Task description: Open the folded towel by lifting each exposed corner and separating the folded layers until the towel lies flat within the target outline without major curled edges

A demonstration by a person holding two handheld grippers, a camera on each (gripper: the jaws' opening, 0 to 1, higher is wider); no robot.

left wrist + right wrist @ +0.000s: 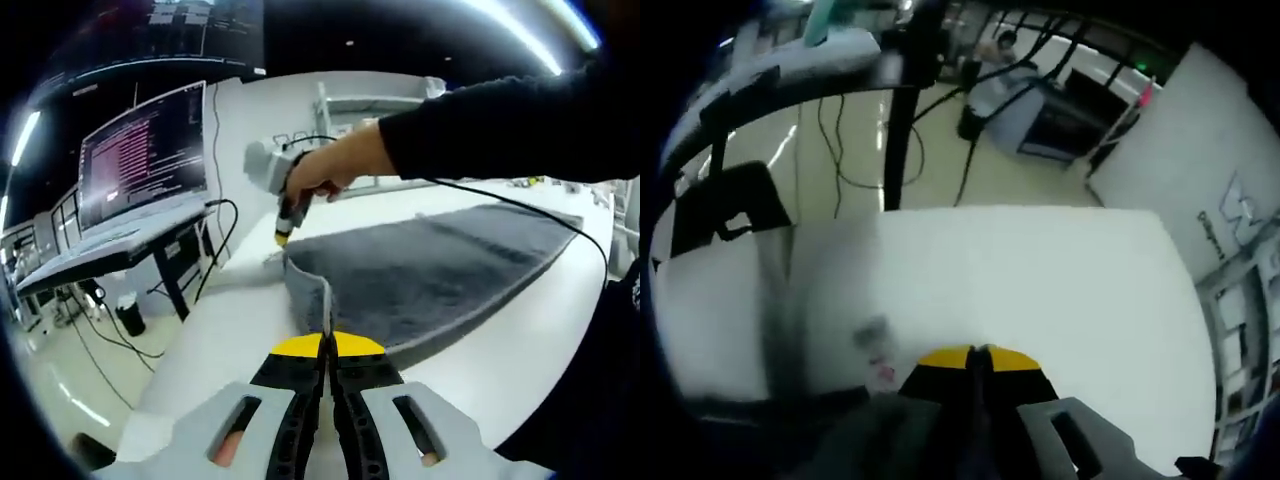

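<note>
1. White table (520,330): the largest surface, carrying the towel; a broad bare stretch of it lies ahead of the jaws in the right gripper view.
2. Grey towel (440,265): spread over the far half of the table, most of it lying flat, its near-left corner raised in a standing ridge. No target outline can be made out.
3. Laptop (140,170): open on a separate stand to the left, screen lit, well apart from the towel.
4. Left gripper (328,345): yellow-tipped jaws pressed together, pinching the towel's lifted near edge.
5. Right gripper (283,232): held in a hand (325,170) at the towel's far-left corner, tip down at the cloth. In its own view the jaws meet, with blurred dark fabric low at the left; whether cloth is pinched cannot be told.
6. Step in hand, as judged: lifting the exposed corners along one edge. The next move likely calls for drawing both corners outward together, then lowering them so the edge lies flat without curling.
</note>
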